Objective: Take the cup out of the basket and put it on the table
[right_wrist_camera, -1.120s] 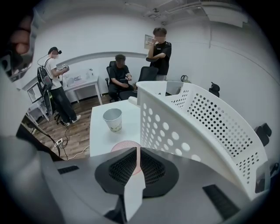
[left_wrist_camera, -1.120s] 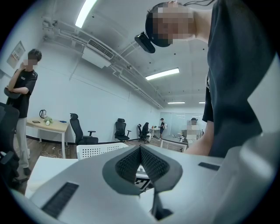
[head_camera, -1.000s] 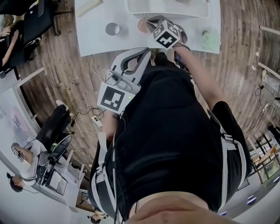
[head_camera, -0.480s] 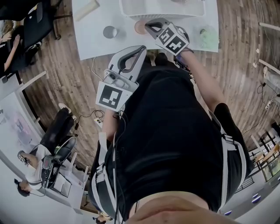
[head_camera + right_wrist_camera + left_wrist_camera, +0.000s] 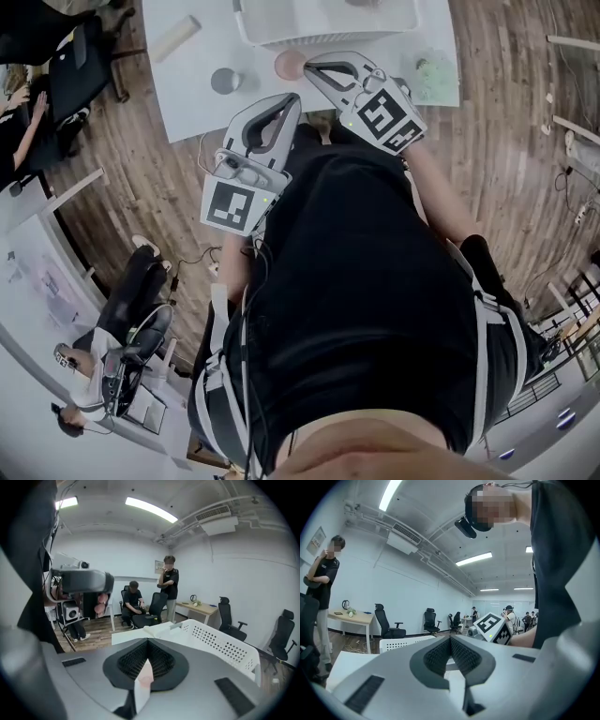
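Observation:
A pink cup (image 5: 289, 64) stands upright on the white table (image 5: 197, 103), just in front of the white basket (image 5: 328, 28). My right gripper (image 5: 314, 67) hovers above the table just right of the cup, shut with nothing between its pads. In the right gripper view the jaws (image 5: 148, 641) meet, a pink patch of the cup (image 5: 145, 680) shows in the gap below them, and the perforated basket (image 5: 220, 644) lies ahead to the right. My left gripper (image 5: 287, 99) is held at the table's near edge, shut and empty (image 5: 450, 638).
A grey metal cup (image 5: 224, 81) and a pale roll (image 5: 176, 37) sit on the table's left part, a green object (image 5: 433, 75) on its right end. People and office chairs (image 5: 136, 604) are beyond the table. Wood floor surrounds it.
My right gripper has risen and pulled back from the pink cup, which stays on the table. The left gripper has barely moved.

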The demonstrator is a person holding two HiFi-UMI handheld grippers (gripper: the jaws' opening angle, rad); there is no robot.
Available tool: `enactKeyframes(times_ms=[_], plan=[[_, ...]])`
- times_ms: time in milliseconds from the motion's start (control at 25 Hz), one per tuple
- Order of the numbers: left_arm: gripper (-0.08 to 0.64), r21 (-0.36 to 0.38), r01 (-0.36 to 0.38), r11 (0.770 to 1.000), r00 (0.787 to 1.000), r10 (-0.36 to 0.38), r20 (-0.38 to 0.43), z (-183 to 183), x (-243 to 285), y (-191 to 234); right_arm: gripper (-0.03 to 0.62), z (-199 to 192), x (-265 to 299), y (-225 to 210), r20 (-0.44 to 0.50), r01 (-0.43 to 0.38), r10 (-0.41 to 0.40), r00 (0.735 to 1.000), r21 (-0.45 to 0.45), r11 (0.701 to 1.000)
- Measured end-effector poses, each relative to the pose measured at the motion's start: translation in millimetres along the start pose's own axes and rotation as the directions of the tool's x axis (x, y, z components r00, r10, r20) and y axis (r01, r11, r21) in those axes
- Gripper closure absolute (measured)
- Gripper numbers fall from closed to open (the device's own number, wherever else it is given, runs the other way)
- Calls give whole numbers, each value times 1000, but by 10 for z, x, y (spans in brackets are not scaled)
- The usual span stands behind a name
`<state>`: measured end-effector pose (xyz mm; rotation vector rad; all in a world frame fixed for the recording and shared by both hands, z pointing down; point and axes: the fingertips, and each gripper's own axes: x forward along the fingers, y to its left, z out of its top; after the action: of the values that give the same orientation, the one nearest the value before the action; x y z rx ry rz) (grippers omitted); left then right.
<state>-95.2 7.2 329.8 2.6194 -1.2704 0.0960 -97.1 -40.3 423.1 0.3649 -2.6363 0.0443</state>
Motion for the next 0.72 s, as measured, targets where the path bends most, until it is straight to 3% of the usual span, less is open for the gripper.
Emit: enactKeyframes(times_ms=[160, 400, 560, 720], plan=[[539, 13, 2, 1000, 999, -3, 32, 46, 28, 17, 574, 325, -305, -16, 137, 47, -47, 989, 2, 999], [540, 31, 7, 1000, 999, -8, 50, 101, 140, -1, 574, 625, -683, 5, 341, 76, -85, 936, 39, 996], [540, 39, -4, 999, 999, 3, 39, 77, 227, 0, 574, 602, -845, -46, 374, 78, -115, 920, 112, 991], [540, 30, -18, 999, 999, 17, 39, 80, 287, -13, 574, 557, -952, -86, 373, 85, -128, 919, 129, 988]])
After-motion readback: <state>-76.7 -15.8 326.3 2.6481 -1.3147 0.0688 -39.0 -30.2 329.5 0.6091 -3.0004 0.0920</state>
